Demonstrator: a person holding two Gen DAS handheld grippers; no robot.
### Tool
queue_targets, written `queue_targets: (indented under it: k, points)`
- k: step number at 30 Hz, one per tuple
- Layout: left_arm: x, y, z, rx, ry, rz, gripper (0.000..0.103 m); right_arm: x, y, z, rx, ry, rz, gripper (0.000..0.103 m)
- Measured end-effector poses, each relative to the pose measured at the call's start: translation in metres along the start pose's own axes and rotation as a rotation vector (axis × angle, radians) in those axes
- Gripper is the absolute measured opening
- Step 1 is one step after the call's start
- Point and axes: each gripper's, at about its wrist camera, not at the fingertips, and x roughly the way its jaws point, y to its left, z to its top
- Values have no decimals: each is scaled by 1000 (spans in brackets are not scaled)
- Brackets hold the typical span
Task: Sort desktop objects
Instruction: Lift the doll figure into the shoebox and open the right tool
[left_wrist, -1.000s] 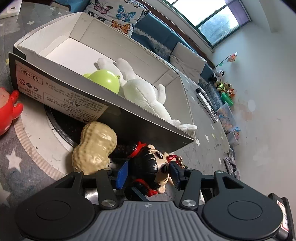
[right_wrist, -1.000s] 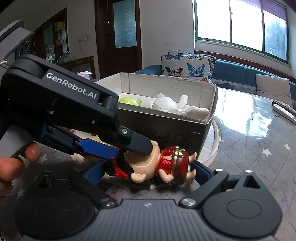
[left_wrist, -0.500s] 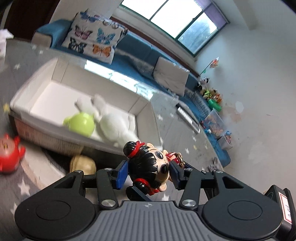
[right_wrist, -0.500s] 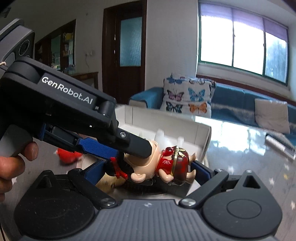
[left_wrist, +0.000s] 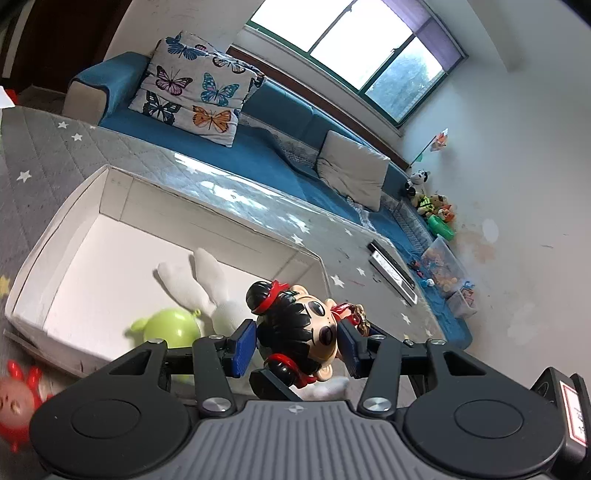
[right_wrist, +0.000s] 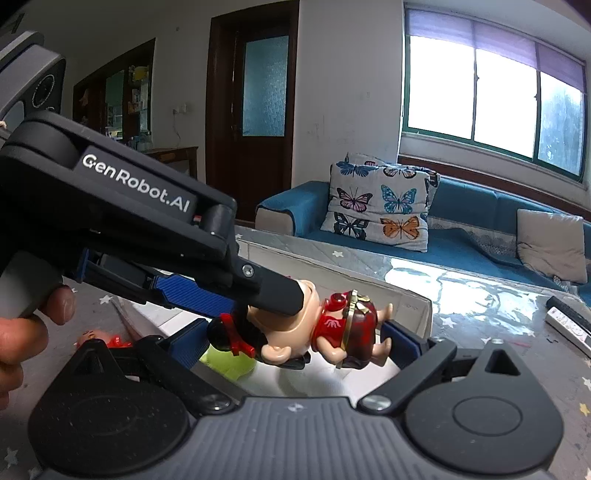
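A small doll (left_wrist: 295, 328) with black hair, red hair ties and a red outfit hangs in the air over the near edge of the white cardboard box (left_wrist: 207, 192). My left gripper (left_wrist: 295, 345) is shut on the doll's head. In the right wrist view the doll (right_wrist: 332, 328) lies sideways, with my right gripper (right_wrist: 295, 341) shut on it from hair bun to feet. There the left gripper (right_wrist: 291, 328) reaches in from the left, held by a hand (right_wrist: 22, 332). Inside the box lie a white plush rabbit (left_wrist: 207, 280) and a green round toy (left_wrist: 170, 328).
A red crab-like toy (left_wrist: 14, 398) sits on the star-patterned table cover outside the box's near left corner. A remote control (left_wrist: 391, 269) lies further right on the table. Behind the table are a blue sofa (left_wrist: 280, 122) and a butterfly pillow (left_wrist: 195, 92).
Both grippers have risen together with the doll, from table level in front of the box to above its near edge. The peanut-shaped toy has dropped out of view.
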Motion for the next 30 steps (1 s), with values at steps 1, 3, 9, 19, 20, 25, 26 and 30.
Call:
queue_targets:
  k: [1,3,9,19,20,25,26,30]
  points:
    - [3,2,1,-3,3,1,51,4,-2,1,4,7,2,99]
    - [10,8,4,-15,9,2,51,13,-4,1,10,18,5,99]
    - [23,20,7,-45,32,13,50,35,-7,0,3,48,3,100]
    - [11,22,5,-24,-2,2,49,35,-5,-5,-10,57,-17,100]
    - [9,22,4,-20,-6,2,49,34,-4,-5,-12,57,-16,100]
    - [-2,22,0,-22,-19,5,49,24,-2,-6,-14,42,-25,100]
    - [-5,23,-1,-22,-22,8,49,24,-2,-5,-12,38,-26,100]
    - [-16,22,-5,-14,-38,10,49,12,-2,-5,-6,20,-22,100]
